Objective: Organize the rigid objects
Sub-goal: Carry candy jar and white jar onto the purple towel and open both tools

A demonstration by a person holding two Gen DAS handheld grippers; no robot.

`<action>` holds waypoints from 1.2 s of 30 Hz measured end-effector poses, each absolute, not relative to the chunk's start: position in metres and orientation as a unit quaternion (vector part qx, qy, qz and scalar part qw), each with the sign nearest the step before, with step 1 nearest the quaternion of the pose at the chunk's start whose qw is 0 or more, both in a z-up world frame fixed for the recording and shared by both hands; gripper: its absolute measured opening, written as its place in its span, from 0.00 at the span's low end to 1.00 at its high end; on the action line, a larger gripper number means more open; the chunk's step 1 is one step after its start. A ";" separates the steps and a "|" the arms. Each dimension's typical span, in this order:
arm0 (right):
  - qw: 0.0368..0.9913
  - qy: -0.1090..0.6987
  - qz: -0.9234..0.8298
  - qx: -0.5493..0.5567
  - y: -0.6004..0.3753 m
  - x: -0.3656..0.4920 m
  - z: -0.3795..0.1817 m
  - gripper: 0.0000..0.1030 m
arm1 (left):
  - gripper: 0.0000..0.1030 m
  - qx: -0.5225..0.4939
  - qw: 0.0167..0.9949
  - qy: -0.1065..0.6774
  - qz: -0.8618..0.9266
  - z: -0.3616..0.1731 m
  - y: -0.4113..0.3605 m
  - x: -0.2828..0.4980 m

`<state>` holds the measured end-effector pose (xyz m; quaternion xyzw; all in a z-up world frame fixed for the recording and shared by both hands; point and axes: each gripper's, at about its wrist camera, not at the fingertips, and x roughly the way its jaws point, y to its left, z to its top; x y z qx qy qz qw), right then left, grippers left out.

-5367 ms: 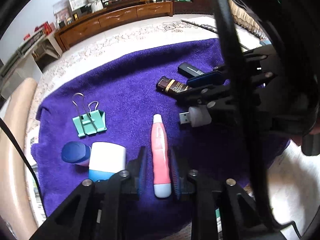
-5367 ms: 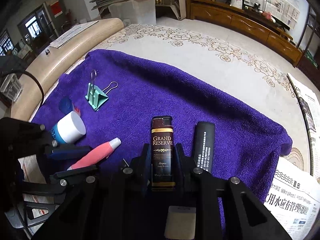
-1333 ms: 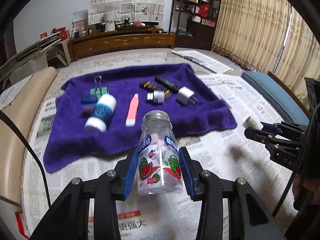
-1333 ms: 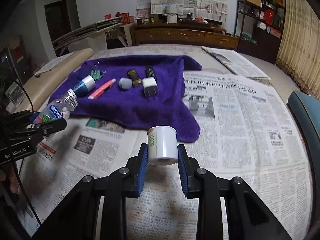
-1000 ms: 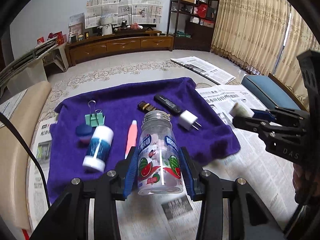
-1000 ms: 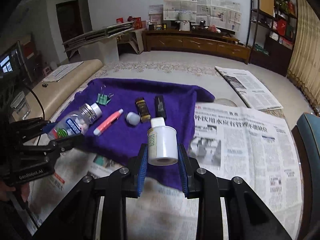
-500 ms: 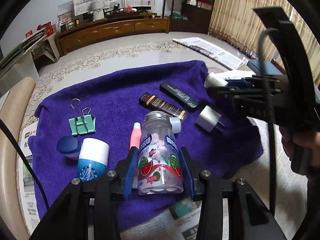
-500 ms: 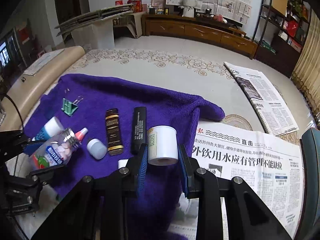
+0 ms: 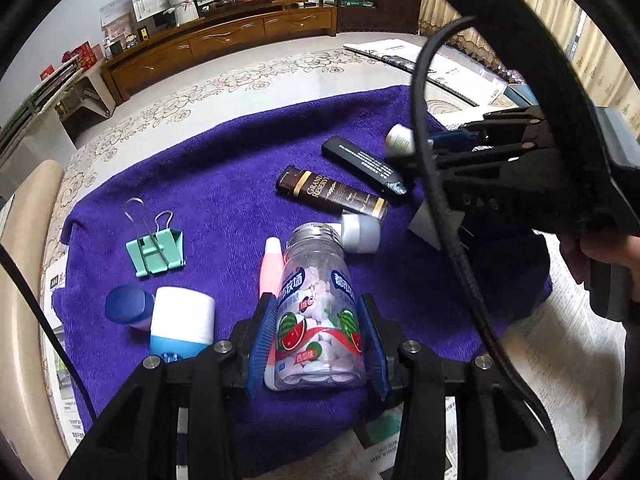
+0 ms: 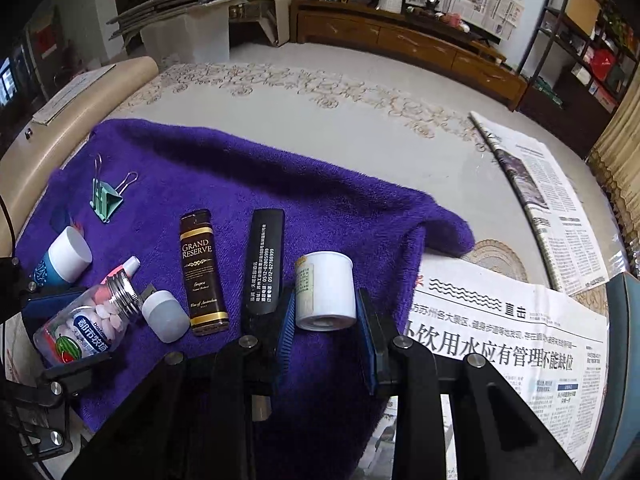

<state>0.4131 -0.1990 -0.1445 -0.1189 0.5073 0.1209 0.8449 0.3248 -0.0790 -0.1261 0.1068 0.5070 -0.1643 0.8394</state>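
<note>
My left gripper (image 9: 318, 334) is shut on a clear candy bottle (image 9: 318, 312) with a watermelon label, held low over the front of the purple towel (image 9: 224, 184). The bottle also shows in the right wrist view (image 10: 86, 328). My right gripper (image 10: 325, 328) is shut on a small white bottle (image 10: 325, 294), held over the towel's right part (image 10: 360, 216), beside the black bar (image 10: 264, 262). On the towel lie a brown lighter (image 9: 332, 192), a pink tube (image 9: 270, 266), a green binder clip (image 9: 156, 250), a white-capped blue bottle (image 9: 182, 322) and a white cap piece (image 9: 358, 232).
Newspapers (image 10: 520, 320) cover the floor to the right of the towel and more lie further back (image 10: 536, 184). A beige cushion edge (image 9: 20, 280) runs along the left. A wooden cabinet (image 9: 216, 40) stands at the back. A blue lid (image 9: 128, 304) lies by the blue bottle.
Both grippers have moved forward and lower over the towel, each still holding its bottle. The right gripper has come closer to the black bar and the lighter.
</note>
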 end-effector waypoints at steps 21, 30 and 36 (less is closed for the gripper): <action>0.830 0.515 0.172 -0.129 -0.203 0.409 -0.145 0.29 | 0.39 0.137 0.820 0.530 -0.167 -0.131 -0.097 0.324; 0.833 0.510 0.186 -0.112 -0.211 0.396 -0.134 0.33 | 0.60 0.143 0.832 0.513 -0.157 -0.120 -0.094 0.312; 0.840 0.502 0.182 -0.098 -0.218 0.371 -0.115 0.57 | 0.76 0.133 0.842 0.497 -0.163 -0.103 -0.090 0.294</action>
